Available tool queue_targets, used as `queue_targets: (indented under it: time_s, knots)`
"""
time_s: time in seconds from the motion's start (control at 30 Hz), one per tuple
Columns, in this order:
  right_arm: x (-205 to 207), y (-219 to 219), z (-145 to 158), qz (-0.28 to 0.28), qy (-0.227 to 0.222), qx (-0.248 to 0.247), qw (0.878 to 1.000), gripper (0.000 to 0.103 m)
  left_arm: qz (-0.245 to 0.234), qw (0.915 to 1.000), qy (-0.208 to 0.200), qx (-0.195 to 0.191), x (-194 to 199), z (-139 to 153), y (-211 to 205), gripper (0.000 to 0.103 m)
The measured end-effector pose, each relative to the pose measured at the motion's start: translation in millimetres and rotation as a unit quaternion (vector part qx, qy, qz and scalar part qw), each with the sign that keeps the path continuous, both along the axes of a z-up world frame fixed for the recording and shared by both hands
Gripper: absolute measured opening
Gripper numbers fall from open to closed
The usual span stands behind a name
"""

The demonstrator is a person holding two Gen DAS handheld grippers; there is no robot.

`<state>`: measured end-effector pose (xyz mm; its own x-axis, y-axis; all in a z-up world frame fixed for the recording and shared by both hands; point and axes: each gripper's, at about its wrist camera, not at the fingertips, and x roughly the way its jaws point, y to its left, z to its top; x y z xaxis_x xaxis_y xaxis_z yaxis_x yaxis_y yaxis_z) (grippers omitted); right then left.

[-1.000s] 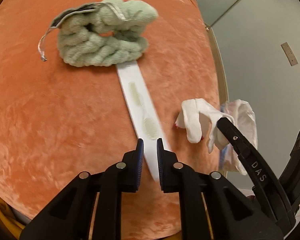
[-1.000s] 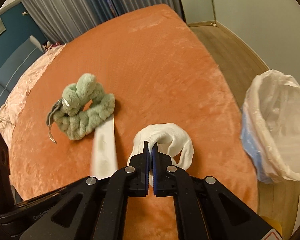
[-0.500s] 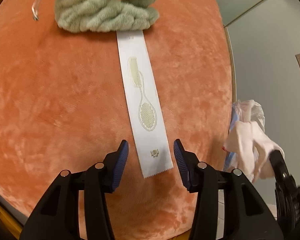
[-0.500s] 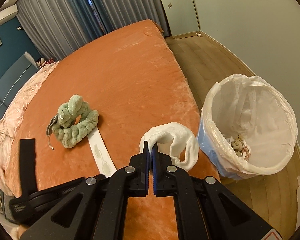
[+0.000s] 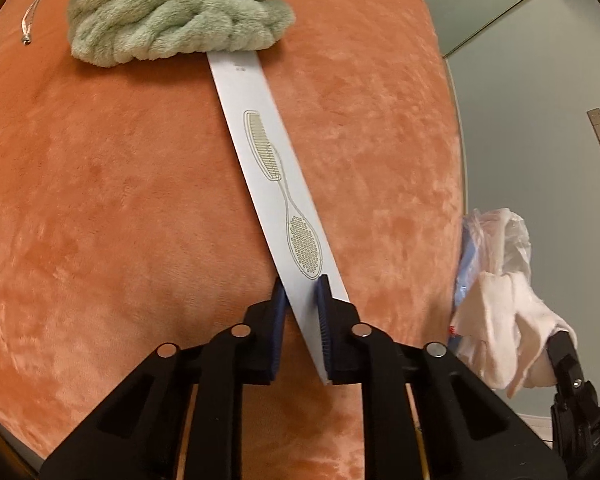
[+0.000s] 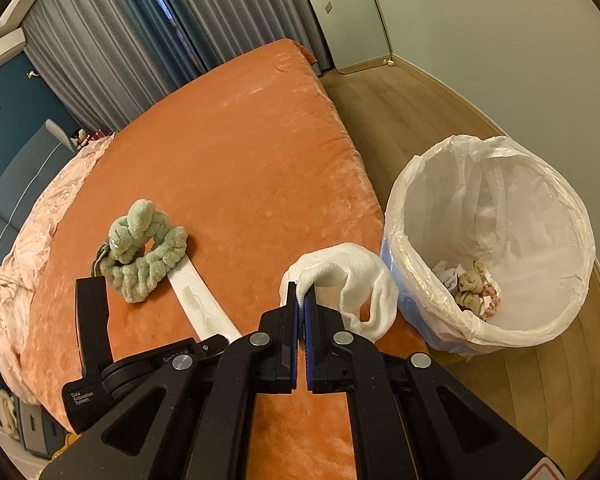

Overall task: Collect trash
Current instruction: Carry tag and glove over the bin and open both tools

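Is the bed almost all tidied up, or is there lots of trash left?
Partly done: the bin already holds some crumpled scraps. In hand: the right gripper pinches a white cloth beside the bin, and the left gripper is closed around the end of the white comb wrapper. Left: drop both in. The green headband rests on the wrapper's far end.

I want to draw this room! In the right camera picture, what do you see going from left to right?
Fluffy green braided headband → long white paper comb packet → white cloth pinched by the right hand-held gripper → white-lined trash bin.
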<state>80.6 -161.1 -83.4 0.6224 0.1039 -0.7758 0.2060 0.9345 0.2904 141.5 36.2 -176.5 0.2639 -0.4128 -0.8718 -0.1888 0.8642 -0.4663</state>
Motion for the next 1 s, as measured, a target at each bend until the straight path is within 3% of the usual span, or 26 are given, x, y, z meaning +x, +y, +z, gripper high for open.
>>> queue_targets:
  time_s: [0.27, 0.4, 0.63, 1.0]
  knots:
    - [-6, -3, 0, -0.003, -0.001, 0.000, 1.000, 0.003, -0.050, 0.9980, -0.032, -0.022, 0, 29, -30, 0.002]
    - [-10, -11, 6, -0.013, -0.007, -0.001, 1.000, 0.003, -0.079, 0.9953, -0.055, -0.015, 0, 52, -47, 0.002]
    - [-17, -31, 23, -0.032, -0.030, -0.004, 0.999, 0.003, -0.137, 0.9852, -0.103, -0.004, -6, 95, -86, 0.001]
    - [-36, -80, 53, -0.079, -0.063, -0.017, 0.995, 0.003, -0.184, 0.9715, -0.149, -0.005, -7, 142, -138, 0.001]
